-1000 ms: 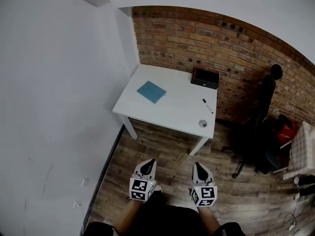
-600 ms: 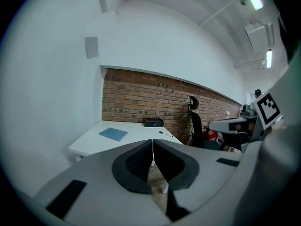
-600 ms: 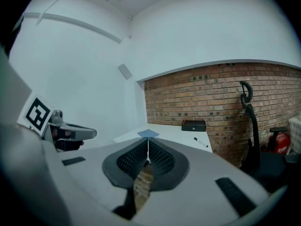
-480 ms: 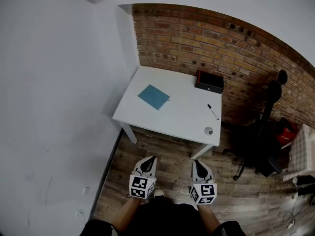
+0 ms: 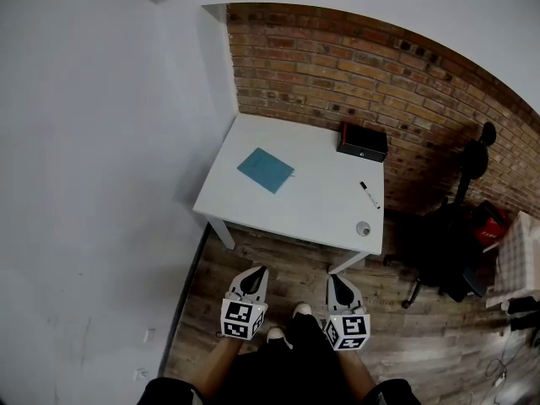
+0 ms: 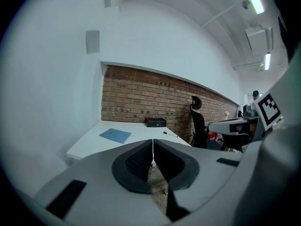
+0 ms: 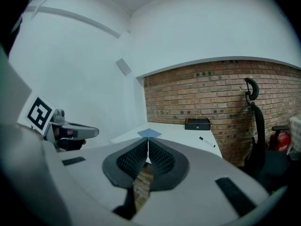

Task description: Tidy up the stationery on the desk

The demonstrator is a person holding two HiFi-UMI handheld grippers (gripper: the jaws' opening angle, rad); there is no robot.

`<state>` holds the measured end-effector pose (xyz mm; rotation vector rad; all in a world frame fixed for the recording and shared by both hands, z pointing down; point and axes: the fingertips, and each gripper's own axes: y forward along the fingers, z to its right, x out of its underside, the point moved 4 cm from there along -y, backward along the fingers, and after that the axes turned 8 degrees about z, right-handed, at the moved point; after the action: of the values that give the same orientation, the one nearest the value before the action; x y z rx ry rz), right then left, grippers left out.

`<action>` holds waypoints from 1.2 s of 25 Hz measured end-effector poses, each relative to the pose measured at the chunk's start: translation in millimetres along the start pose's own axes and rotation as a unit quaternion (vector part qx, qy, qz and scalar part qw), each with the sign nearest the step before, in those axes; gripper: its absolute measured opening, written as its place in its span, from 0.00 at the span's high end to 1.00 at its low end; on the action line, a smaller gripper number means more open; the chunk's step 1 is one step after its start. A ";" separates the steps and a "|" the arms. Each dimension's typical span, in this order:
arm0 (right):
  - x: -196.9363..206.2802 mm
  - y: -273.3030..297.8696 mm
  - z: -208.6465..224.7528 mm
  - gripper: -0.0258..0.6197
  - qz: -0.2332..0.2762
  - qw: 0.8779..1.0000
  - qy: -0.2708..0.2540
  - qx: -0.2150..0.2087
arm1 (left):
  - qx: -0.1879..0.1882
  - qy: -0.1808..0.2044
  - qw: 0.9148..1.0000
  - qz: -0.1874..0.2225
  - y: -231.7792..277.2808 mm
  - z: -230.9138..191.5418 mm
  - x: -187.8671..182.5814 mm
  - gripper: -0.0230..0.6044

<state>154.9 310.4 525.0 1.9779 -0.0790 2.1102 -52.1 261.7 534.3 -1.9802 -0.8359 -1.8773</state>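
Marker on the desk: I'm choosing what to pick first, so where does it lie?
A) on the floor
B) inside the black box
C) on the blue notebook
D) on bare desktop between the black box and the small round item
D: the head view shows the marker on the bare desk, between the box and the round item, away from the notebook.

Left gripper [image 5: 251, 278] and right gripper [image 5: 338, 283] side by side, jaws together, empty.
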 end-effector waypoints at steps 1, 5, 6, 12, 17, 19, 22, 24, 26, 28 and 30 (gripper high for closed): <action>1.0 3.4 0.0 0.92 -0.002 1.000 0.000 0.000 | -0.001 -0.002 1.000 -0.002 1.8 -2.4 0.7 0.94; 1.6 17.5 1.1 0.92 -0.006 1.000 0.001 -0.004 | -0.004 -0.007 1.000 -0.007 10.6 -11.0 4.1 0.94; 1.9 22.7 1.6 0.92 -0.007 1.000 0.002 -0.006 | -0.006 -0.007 1.000 -0.008 14.2 -14.4 4.6 0.94; 2.8 66.3 9.6 0.92 -0.009 1.000 0.011 -0.019 | -0.013 -0.009 1.000 -0.016 42.4 -35.2 0.7 0.94; -2.8 124.1 20.4 0.92 -0.008 0.999 0.012 -0.034 | -0.018 -0.004 1.000 -0.023 77.1 -61.5 -2.5 0.94; -5.7 144.4 23.3 0.92 -0.007 0.999 0.015 -0.043 | -0.025 -0.005 0.999 -0.026 91.4 -72.5 -4.7 0.94; -8.5 174.7 34.4 0.92 -0.014 0.998 0.024 -0.049 | -0.032 -0.006 0.999 -0.029 116.4 -84.0 -13.2 0.94; -13.2 195.8 42.3 0.92 -0.016 0.998 0.035 -0.050 | -0.034 -0.006 0.999 -0.029 133.8 -91.9 -20.4 0.94; -18.2 216.1 46.1 0.92 -0.015 0.998 0.035 -0.057 | -0.039 -0.007 0.999 -0.030 149.5 -102.0 -25.2 0.94; -20.8 235.9 50.5 0.92 -0.016 0.997 0.033 -0.065 | -0.045 -0.009 0.998 -0.033 164.1 -111.3 -28.9 0.94; -23.2 254.2 57.4 0.92 -0.019 0.997 0.039 -0.069 | -0.049 -0.013 0.998 -0.034 176.7 -117.3 -32.7 0.94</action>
<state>157.1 49.2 539.3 1.8028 -0.1674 2.0961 -43.4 47.7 547.3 -2.0632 -0.8433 -1.9686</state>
